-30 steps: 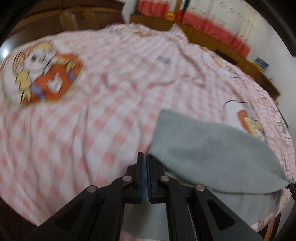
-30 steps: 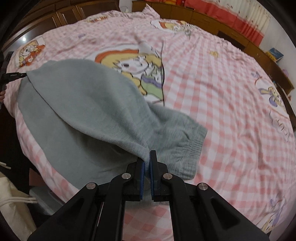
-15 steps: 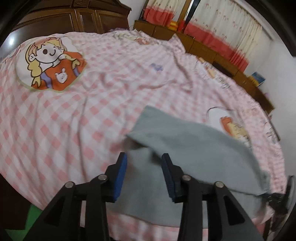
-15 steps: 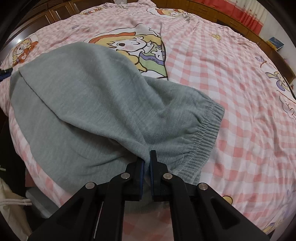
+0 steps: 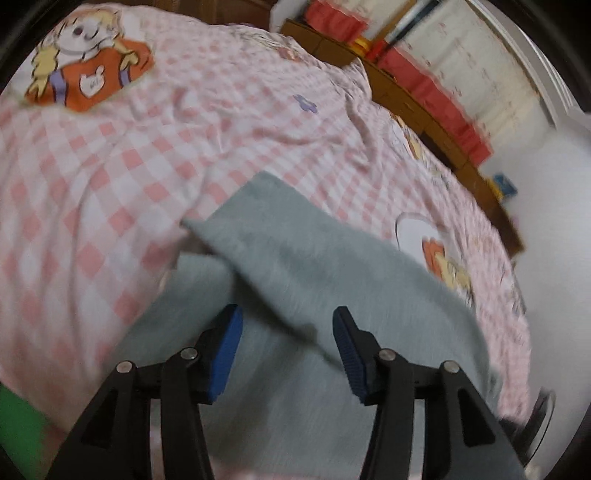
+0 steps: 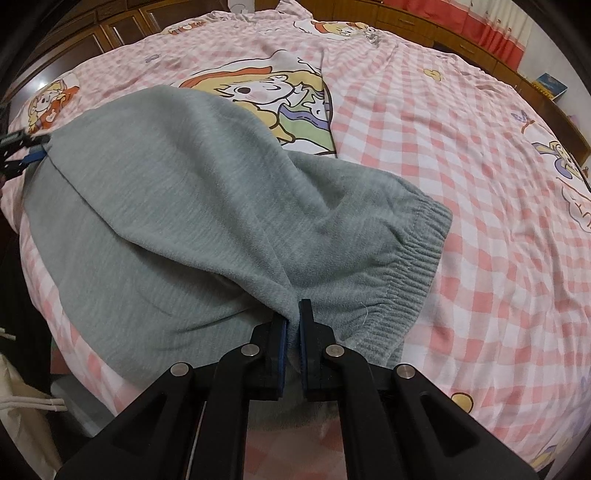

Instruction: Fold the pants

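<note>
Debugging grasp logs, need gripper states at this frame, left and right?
Left gripper: open, holding nothing, above the grey pants.
Right gripper: shut on the grey pants, beside the elastic waistband.

I'm seeing plain grey pants point(image 6: 192, 192) lying mid-frame on a pink-and-white checked bedsheet point(image 6: 461, 155) printed with orange-yellow cartoon figures. Black grippers are showing blue pads point(image 5: 227, 350). Red-and-white curtains point(image 5: 439, 85) are hanging upper right, over brown wooden cabinets point(image 6: 110, 33).
</note>
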Available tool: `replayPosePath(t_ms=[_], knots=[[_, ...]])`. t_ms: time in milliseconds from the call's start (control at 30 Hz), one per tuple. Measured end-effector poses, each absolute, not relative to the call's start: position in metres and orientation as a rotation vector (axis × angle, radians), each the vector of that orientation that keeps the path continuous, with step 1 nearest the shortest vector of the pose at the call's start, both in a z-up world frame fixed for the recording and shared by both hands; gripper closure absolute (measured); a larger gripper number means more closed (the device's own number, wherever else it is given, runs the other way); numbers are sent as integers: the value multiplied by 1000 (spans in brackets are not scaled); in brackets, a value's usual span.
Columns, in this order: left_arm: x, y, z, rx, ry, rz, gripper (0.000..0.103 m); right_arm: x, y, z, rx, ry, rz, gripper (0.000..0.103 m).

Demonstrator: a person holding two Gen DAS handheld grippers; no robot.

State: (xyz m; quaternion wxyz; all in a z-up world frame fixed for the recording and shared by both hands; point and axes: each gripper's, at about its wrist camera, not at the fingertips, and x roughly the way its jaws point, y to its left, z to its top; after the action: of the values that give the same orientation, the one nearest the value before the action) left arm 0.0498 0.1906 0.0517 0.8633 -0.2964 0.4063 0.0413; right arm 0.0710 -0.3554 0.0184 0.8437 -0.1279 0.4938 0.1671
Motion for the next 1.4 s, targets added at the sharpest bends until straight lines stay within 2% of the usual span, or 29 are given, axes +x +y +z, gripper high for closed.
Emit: replayPosePath(t_ms=[167, 233, 433, 467, 533, 633, 767, 867, 1133, 1233, 1400], knots=[[77, 198, 59, -714, 795, 86, 51, 71, -354, 20, -268, 1051, 339, 98], [87, 192, 61, -694, 803, 114, 59, 72, -353, 20, -268, 1055, 333, 98], [95, 173, 48, -698, 825, 128, 60, 75, -355, 20, -246, 1060, 314, 98], [97, 171, 48, -679, 829, 144, 64, 75, -355, 20, -246, 1061, 313, 98], [100, 169, 50, -646, 834, 155, 82, 76, -356, 21, -245, 1061, 312, 98], [104, 170, 58, -583, 850, 124, 94, 79, -357, 23, -228, 1060, 307, 98], [108, 167, 73, -487, 863, 115, 97, 83, -360, 30, -203, 1052, 306, 98], [103, 170, 96, -470, 807, 101, 98, 84, -365, 47, -177, 1015, 298, 98], [55, 182, 144, -438, 708, 11, 99, 60, -380, 102, -170, 898, 314, 98], [25, 187, 133, -433, 719, 21, 99, 45, -378, 95, -211, 922, 336, 98], [-13, 196, 73, -472, 818, 79, 99, 31, -369, 56, -267, 1012, 350, 98]])
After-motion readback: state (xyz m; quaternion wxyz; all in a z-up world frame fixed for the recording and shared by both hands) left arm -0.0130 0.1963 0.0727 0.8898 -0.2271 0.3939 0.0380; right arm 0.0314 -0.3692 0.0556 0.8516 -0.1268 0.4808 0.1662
